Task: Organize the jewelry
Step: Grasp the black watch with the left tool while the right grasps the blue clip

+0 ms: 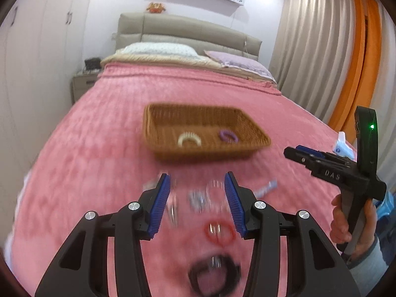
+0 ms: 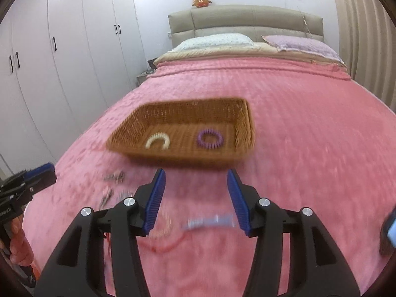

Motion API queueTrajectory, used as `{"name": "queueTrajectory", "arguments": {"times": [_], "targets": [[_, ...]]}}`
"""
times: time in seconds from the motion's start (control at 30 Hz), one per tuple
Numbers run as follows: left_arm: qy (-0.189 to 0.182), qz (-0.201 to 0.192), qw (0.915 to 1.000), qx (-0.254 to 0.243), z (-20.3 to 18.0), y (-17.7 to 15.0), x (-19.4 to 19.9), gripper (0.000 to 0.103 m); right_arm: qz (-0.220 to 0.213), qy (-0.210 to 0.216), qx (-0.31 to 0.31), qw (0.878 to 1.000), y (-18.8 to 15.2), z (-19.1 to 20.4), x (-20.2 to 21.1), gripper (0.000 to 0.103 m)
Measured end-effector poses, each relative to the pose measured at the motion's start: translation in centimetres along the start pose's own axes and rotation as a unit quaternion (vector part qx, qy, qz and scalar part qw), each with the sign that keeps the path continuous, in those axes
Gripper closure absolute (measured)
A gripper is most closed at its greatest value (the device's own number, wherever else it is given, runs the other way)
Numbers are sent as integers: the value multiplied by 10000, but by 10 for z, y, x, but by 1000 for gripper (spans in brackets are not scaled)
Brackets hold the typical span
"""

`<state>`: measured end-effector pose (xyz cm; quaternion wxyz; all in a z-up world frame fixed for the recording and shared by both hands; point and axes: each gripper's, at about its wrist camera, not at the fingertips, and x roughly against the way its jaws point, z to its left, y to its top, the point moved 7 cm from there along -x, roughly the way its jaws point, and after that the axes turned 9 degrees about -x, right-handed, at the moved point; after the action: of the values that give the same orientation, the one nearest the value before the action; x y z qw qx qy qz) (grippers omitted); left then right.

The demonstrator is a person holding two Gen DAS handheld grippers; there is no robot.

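Motion blur smears small jewelry on pink bed (image 1: pixel 99 128); silver pieces (image 1: pixel 196 199) unreadable. Left hand-held gripper (image 1: pixel 197 184) wide, empty; right hand-held gripper (image 2: pixel 196 179) likewise. Wicker basket (image 2: pixel 243 121) holds cream ring (image 2: pixel 157 141), purple ring (image 2: pixel 210 138).

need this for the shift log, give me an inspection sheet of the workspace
surface: pink bedspread, wrinkled, views blurred by motion.
job's things: wicker basket holds a cream ring and a purple ring; red ring, black ring and small silvery pieces lie loose on the spread.
clutter: white-blue packet at the bed edge.
grippers: left claw open, empty; right claw open, empty.
cables: nothing seen.
surroundings: headboard, two pillows, wardrobes, curtains, nightstand.
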<state>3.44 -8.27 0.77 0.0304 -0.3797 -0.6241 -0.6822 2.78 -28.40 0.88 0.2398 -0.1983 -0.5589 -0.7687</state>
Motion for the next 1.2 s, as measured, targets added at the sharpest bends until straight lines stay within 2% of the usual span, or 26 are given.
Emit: {"name": "queueTrajectory", "arguments": {"times": [0.13, 0.23, 0.4, 0.53, 0.67, 0.87, 0.93, 1.0, 1.1, 1.2], "targets": [[-51, 285, 9994, 211, 0, -44, 9, 59, 288, -74, -89, 9995, -34, -8, -1, 54], [-193, 542, 9979, 304, -1, -70, 8, 59, 673, -149, -323, 9971, -54, -18, -13, 54], [-326, 854, 9951, 379, 0, -97, 2, 59, 1270, 70, -1077, 9860, -66, -34, -37, 54], [-352, 1060, 9924, 510, 3, -109, -9, 59, 1286, 95, -1341, 9825, -64, -37, -46, 54], [-258, 1206, 9916, 397, -1, -117, -19, 59, 1371, 148, -1755, 9748, -60, -40, -63, 54], [-169, 1237, 9918, 289, -5, -116, -24, 59, 1227, -18, -1790, 9762, -50, -33, -79, 54], [-79, 1242, 9920, 216, -7, -116, -26, 59, 1154, -162, -1618, 9799, -50, -28, -82, 62], [44, 1242, 9922, 135, -9, -116, -27, 59, 1131, -281, -1440, 9827, -52, -24, -86, 83], [318, 1259, 9915, -8, -13, -116, -29, 64, 1028, -372, -1430, 9837, -52, -23, -86, 88], [499, 1269, 9906, -65, -13, -115, -31, 79, 951, -348, -1352, 9856, -51, -22, -83, 88]]}}
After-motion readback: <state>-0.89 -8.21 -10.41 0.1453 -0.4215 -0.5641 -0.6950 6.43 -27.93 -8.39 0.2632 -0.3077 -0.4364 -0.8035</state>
